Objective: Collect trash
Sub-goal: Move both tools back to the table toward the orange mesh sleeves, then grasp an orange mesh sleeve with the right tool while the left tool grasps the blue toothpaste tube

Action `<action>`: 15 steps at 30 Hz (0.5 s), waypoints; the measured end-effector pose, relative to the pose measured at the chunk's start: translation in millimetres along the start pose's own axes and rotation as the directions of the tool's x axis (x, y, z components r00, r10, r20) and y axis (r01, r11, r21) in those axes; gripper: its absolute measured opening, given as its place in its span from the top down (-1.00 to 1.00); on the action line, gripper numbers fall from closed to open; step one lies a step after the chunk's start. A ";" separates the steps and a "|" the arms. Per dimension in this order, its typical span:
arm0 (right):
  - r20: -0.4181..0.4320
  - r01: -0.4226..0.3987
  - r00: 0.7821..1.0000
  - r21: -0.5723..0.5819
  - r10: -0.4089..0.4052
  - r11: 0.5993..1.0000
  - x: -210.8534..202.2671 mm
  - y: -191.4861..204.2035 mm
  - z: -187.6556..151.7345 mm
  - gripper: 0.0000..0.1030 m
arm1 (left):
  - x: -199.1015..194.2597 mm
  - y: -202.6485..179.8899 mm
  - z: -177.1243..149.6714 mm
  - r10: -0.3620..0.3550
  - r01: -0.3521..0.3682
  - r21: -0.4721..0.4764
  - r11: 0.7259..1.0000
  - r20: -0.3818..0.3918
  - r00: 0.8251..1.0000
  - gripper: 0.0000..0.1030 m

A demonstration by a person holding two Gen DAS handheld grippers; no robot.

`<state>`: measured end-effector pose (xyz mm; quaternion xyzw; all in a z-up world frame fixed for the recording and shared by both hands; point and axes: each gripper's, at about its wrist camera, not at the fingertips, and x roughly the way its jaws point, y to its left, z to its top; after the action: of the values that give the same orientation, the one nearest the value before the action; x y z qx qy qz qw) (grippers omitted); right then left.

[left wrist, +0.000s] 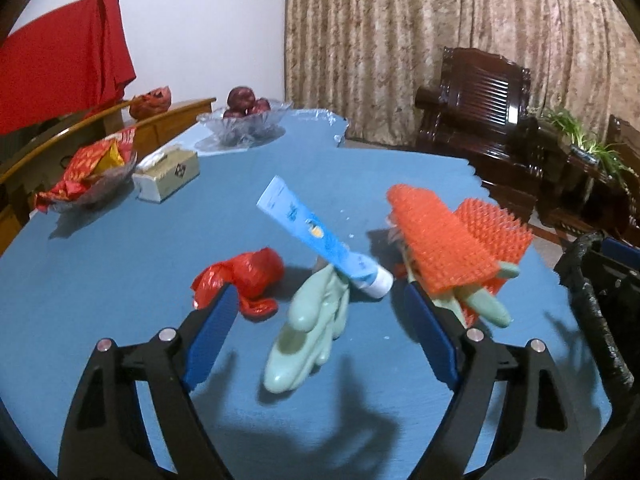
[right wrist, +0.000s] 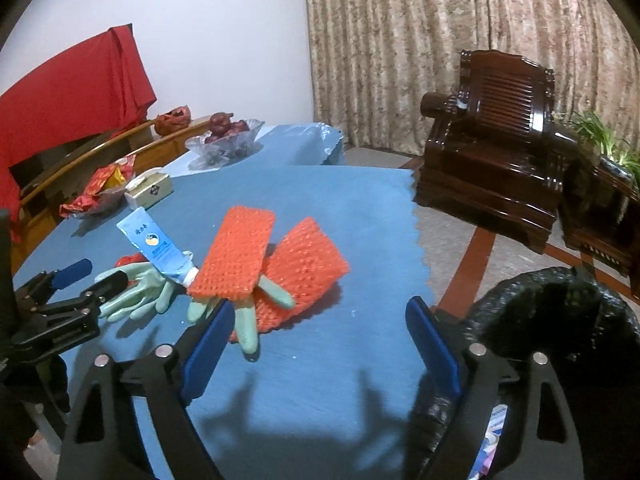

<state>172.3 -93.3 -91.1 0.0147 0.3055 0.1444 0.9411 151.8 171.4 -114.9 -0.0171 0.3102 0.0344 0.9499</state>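
On the blue table lie a blue tube, two pale green gloves, orange foam netting and a crumpled red bag. My left gripper is open and empty, just above the near glove. In the right wrist view the tube, gloves and netting lie ahead. My right gripper is open and empty above the table near its right edge. The left gripper shows at the left. A black trash bag stands open at the right.
A tissue box, a glass bowl of red wrappers and a glass fruit bowl sit at the table's far left. Dark wooden armchairs and a plant stand beyond the right edge. The trash bag rim is at the right.
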 end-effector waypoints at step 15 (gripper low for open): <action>-0.043 -0.108 0.993 -0.064 0.106 0.992 58.1 46.8 19.0 -0.26 | 12.3 21.5 12.5 0.002 -0.001 -0.045 0.999 0.016 1.000 -0.54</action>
<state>215.8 -31.0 -103.4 -0.0029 0.3178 0.2050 0.9257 167.4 194.2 -112.3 -0.0378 0.3015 0.0423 0.9518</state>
